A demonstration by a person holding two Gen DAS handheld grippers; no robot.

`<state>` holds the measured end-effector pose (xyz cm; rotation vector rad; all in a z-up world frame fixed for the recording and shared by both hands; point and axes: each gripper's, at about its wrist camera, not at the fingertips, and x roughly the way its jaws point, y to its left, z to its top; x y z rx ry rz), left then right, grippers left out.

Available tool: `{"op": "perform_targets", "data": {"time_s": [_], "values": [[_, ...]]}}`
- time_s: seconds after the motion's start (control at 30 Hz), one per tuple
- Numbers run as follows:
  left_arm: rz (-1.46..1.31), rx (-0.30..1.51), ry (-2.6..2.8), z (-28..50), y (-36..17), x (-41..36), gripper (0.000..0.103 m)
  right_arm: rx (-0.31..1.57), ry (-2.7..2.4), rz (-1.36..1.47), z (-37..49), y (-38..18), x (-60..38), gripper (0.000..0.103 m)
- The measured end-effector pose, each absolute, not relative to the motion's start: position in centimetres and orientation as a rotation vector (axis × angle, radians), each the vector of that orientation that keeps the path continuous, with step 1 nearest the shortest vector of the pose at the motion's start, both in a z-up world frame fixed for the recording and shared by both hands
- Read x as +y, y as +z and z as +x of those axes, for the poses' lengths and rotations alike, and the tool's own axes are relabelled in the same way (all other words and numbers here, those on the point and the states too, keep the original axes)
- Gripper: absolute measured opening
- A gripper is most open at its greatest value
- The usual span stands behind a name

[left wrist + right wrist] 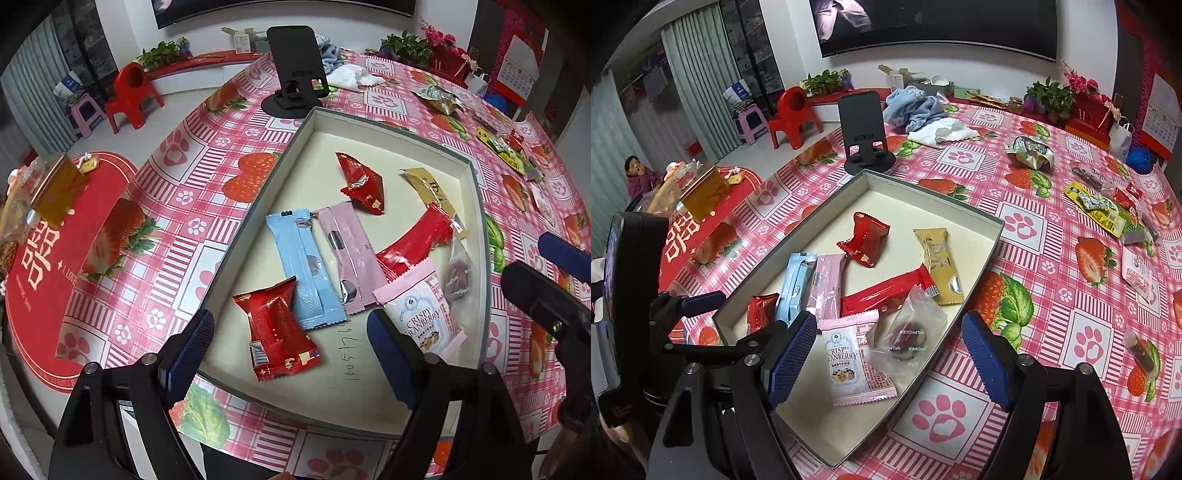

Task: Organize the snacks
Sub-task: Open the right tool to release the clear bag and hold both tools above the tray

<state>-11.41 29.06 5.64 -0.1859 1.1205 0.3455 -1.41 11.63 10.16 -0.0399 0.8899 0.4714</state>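
A shallow cream box (476, 206) (993, 229) lies on the table and holds several snack packets: a red packet (279, 326), a blue one (301, 266) (796, 282), a pink one (349, 254), a Crispy Cranberry packet (424, 317) (849, 360), a clear date packet (910, 328), a gold one (938, 266). My left gripper (290, 350) is open and empty above the box's near end. My right gripper (890, 363) is open and empty over the cranberry and date packets.
More loose snacks (1102, 206) lie on the pink strawberry tablecloth (1052, 332) at the right, with a crumpled wrapper (1030, 151). A black phone stand (864, 133) stands behind the box, cloths (923, 110) beyond it. A gold tin (703, 192) sits at left.
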Motion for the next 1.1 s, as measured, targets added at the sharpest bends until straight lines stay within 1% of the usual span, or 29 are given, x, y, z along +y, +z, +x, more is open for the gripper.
{"op": "perform_targets", "data": {"time_s": [1.1], "values": [[-0.162,1.126,0.336,-11.0,6.2,27.2,0.087,0.893,0.458,0.020,-2.2,9.7,8.5,0.082]]}}
